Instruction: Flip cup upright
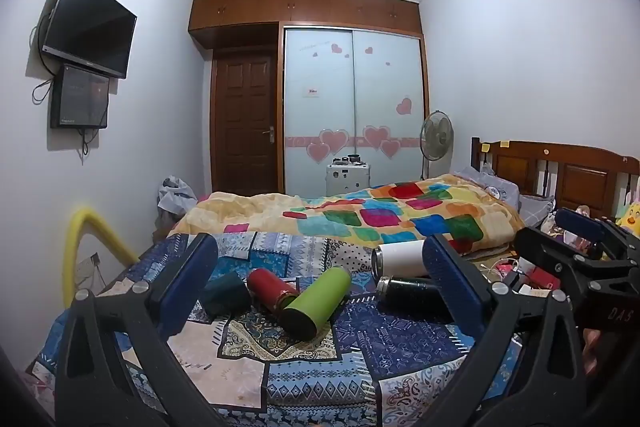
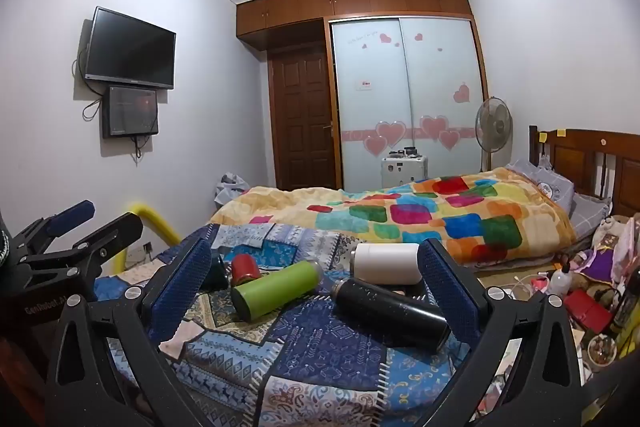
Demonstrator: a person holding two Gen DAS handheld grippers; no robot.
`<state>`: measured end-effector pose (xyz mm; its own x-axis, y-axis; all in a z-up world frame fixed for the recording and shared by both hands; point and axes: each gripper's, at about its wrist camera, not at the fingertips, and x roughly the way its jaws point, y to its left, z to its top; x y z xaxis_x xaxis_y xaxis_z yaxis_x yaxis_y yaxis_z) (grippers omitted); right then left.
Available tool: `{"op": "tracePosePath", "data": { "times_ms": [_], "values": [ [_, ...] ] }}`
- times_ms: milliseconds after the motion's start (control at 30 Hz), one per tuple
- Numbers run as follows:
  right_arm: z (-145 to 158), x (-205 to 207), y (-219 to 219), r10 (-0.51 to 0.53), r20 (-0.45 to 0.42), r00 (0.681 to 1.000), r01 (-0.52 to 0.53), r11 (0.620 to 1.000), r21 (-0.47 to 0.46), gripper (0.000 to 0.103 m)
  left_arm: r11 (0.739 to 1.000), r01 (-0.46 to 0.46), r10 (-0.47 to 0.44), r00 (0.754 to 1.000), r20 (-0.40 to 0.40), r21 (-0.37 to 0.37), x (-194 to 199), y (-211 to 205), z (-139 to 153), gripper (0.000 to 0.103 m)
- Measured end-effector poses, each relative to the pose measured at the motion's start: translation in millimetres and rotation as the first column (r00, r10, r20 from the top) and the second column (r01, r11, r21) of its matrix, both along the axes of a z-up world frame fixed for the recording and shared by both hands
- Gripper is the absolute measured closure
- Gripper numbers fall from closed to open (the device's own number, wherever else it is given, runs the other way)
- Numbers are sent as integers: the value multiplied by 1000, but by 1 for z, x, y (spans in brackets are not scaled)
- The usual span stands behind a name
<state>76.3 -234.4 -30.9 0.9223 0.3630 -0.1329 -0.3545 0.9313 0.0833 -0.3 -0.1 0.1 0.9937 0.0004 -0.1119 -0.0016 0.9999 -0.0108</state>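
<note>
Several cups lie on their sides on the blue patchwork cloth (image 1: 304, 367): a green one (image 1: 316, 305), a red one (image 1: 272, 289), a dark teal one (image 1: 225, 293), a white one (image 1: 400, 259) and a black one (image 1: 412, 293). My left gripper (image 1: 320, 291) is open and empty, hovering before them with the green and red cups between its fingers. My right gripper (image 2: 316, 291) is open and empty, with the green cup (image 2: 276, 289), black cup (image 2: 392, 309) and white cup (image 2: 386, 263) between its fingers. The red cup (image 2: 245, 268) lies behind the green one.
A bed with a colourful blanket (image 1: 380, 215) lies beyond the cloth. Clutter sits on the floor at right (image 2: 580, 287). A yellow padded rail (image 1: 86, 239) stands at left. The other gripper shows at each view's edge (image 1: 580, 251).
</note>
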Motion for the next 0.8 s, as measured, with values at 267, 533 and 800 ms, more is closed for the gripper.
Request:
{"op": "tracePosePath", "data": {
  "times_ms": [267, 533, 800],
  "values": [
    [1, -1, 0, 0, 1, 1000, 0, 1000, -2, 0, 1000, -4, 3, 1000, 4, 20, 0, 0, 2, 0],
    [2, -1, 1, 3, 5, 1000, -3, 1000, -4, 0, 1000, -2, 2, 1000, 4, 19, 2, -1, 1, 0],
    [2, -2, 2, 3, 9, 1000, -3, 1000, -6, 0, 1000, -2, 2, 1000, 8, 14, -1, 0, 2, 0]
  ]
}}
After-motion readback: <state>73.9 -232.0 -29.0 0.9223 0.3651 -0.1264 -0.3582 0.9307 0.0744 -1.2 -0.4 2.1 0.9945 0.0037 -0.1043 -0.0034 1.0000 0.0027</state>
